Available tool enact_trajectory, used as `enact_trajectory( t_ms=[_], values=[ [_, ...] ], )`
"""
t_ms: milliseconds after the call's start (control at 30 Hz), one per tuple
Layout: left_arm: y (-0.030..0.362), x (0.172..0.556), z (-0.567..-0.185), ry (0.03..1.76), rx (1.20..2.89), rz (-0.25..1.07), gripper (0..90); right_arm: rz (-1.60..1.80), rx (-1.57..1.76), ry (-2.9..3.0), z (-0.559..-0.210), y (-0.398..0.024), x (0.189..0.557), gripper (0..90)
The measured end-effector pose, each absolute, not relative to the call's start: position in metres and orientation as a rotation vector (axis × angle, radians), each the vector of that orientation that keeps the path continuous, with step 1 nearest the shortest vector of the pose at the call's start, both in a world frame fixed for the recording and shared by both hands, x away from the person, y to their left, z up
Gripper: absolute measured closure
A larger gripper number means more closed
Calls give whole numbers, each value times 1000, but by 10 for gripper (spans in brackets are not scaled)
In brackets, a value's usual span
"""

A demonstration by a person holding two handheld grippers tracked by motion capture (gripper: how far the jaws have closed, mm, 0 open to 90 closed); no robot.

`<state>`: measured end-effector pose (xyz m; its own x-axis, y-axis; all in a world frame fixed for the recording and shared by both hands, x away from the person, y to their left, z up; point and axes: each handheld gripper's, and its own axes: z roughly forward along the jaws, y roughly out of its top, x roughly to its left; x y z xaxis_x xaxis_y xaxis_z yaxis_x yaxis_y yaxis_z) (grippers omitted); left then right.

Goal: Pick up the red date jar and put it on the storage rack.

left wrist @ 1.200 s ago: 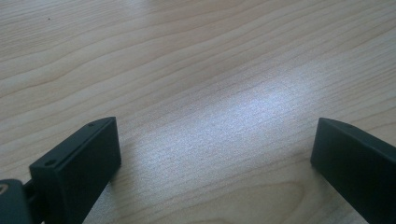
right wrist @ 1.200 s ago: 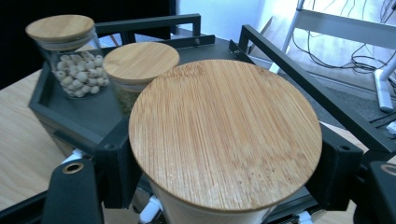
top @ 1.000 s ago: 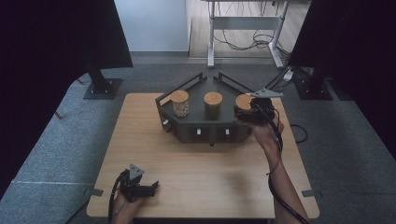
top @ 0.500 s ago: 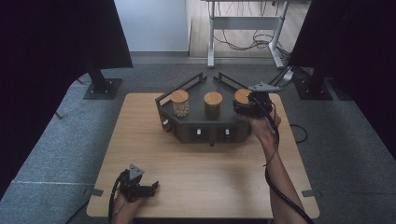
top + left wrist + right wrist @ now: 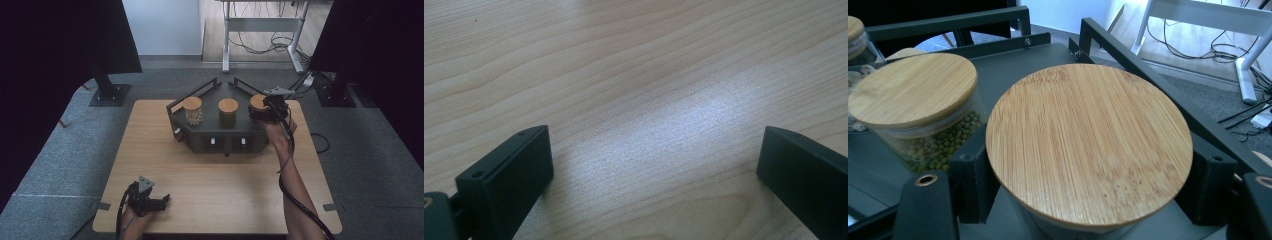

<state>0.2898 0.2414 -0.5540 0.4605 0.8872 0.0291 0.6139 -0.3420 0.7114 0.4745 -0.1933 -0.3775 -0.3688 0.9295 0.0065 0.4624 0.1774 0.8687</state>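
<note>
My right gripper (image 5: 260, 112) is shut on a glass jar with a round bamboo lid (image 5: 257, 101) at the right end of a black rack (image 5: 200, 136). In the right gripper view the two black jaws press the jar's sides just under its lid (image 5: 1088, 140); whether the jar rests on the rack I cannot tell. A jar of green peas (image 5: 923, 125) stands close on the left, at the rack's middle (image 5: 228, 112). A third jar (image 5: 192, 110) with pale contents stands at the rack's left. My left gripper (image 5: 162, 201) lies open on the wooden table (image 5: 649, 75), nothing between its jaws.
The rack has raised black rails (image 5: 1128, 50) behind the jars and knobs on its front face (image 5: 227, 142). Dark stands (image 5: 107, 90) and a white desk frame with cables (image 5: 260, 45) lie beyond the table's far edge.
My right gripper, with the jar in it, has shifted a little to the left and farther back over the rack's right end. The left gripper has stayed where it was.
</note>
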Motion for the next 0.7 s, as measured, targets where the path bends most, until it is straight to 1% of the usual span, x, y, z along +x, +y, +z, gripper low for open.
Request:
enact_trajectory(
  t_ms=[500, 700],
  values=[
    [241, 290, -554, 1245, 2077, 556, 14, 1103, 1345, 1920, -395, -194, 482, 246],
    [241, 290, -554, 1244, 2078, 556, 14, 1117, 1349, 1915, -396, -196, 481, 246]
  ],
)
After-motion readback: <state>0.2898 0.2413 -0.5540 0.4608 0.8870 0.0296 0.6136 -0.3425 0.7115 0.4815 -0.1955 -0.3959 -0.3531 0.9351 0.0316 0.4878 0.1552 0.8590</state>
